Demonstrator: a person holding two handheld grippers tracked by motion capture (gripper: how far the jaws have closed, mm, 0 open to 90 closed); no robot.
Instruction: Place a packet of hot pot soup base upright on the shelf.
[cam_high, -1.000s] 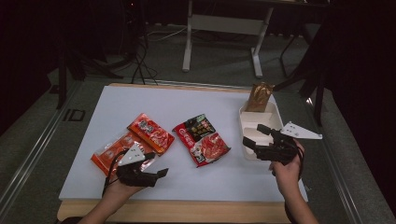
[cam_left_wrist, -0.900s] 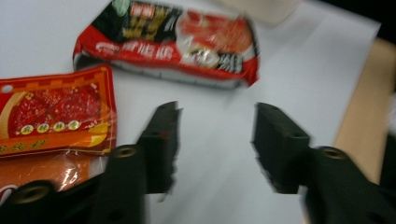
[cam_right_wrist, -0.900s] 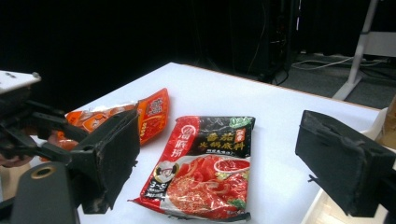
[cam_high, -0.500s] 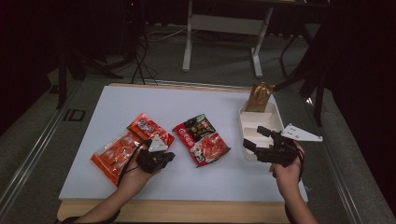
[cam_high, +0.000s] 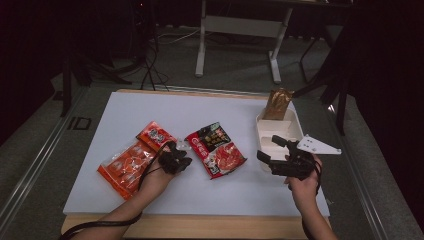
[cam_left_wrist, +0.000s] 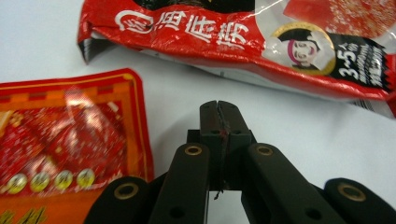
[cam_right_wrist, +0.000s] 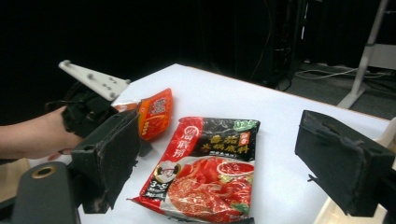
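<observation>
White table (cam_high: 125, 107): two orange-red packets (cam_high: 125, 165) beside the left gripper (cam_high: 175, 160), red-black soup packet (cam_high: 216, 149) between grippers, white tray (cam_high: 290, 122) past the right gripper (cam_high: 272, 156).

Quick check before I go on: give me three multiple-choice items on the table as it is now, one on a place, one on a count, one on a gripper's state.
1. Where is the shiny brown pouch?
A. on the floor
B. in the white plastic tray
C. in a gripper

2. How many red printed foil packets lie on the white board?
A. two
B. three
C. four

3. How do the jaws of the right gripper stand?
A. open, empty
B. shut on a packet
C. shut, empty

Key:
1 B: it stands at the tray's far end.
2 B: two orange-red ones at the left, one black-and-red at mid-table.
3 A: the right gripper view shows a wide gap with nothing gripped.
</observation>
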